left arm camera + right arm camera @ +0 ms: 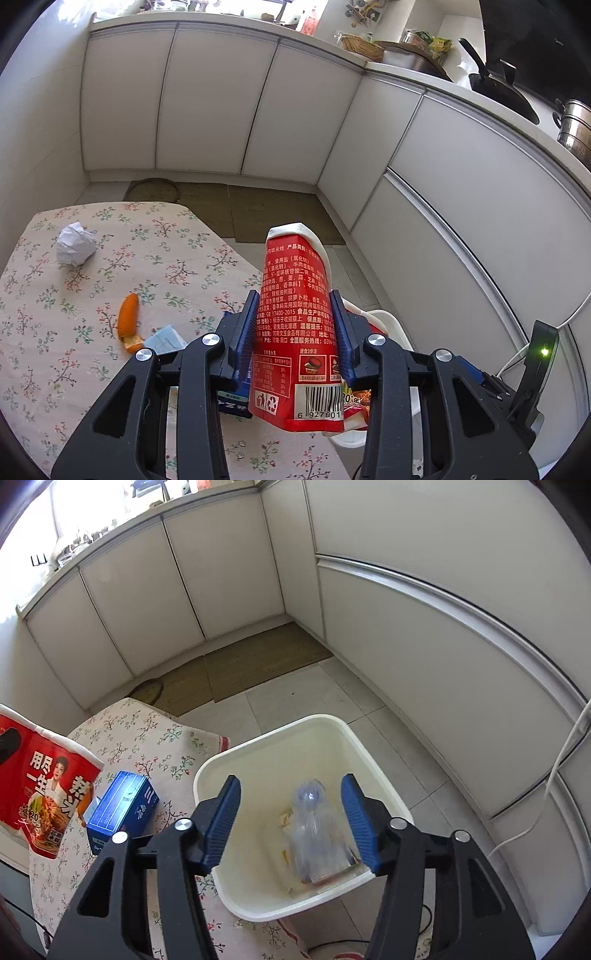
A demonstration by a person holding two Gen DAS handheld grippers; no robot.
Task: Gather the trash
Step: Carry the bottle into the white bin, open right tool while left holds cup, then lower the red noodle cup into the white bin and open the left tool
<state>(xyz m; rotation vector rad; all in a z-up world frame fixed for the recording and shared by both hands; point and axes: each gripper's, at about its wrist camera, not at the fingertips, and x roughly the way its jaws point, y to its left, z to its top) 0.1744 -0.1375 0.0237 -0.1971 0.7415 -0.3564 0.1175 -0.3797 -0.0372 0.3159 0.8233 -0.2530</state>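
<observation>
My left gripper (294,299) is shut on a squashed red instant-noodle cup (295,332), with the blue pads pressing its sides. The same cup (44,794) shows at the left edge of the right wrist view. My right gripper (291,781) stands open above a white bin (258,742). A clear plastic bottle (314,827), blurred, is down inside the bin and neither pad touches it. On the flowered tablecloth (55,369) lie a crumpled white paper ball (75,244), an orange peel (128,321) and a blue box (122,806).
The bin stands on the tiled floor against the table's right edge. White cabinets (207,103) wrap the corner behind, with brown mats (266,657) at their foot. A white cable (554,782) hangs at the right. Pots sit on the counter (491,88).
</observation>
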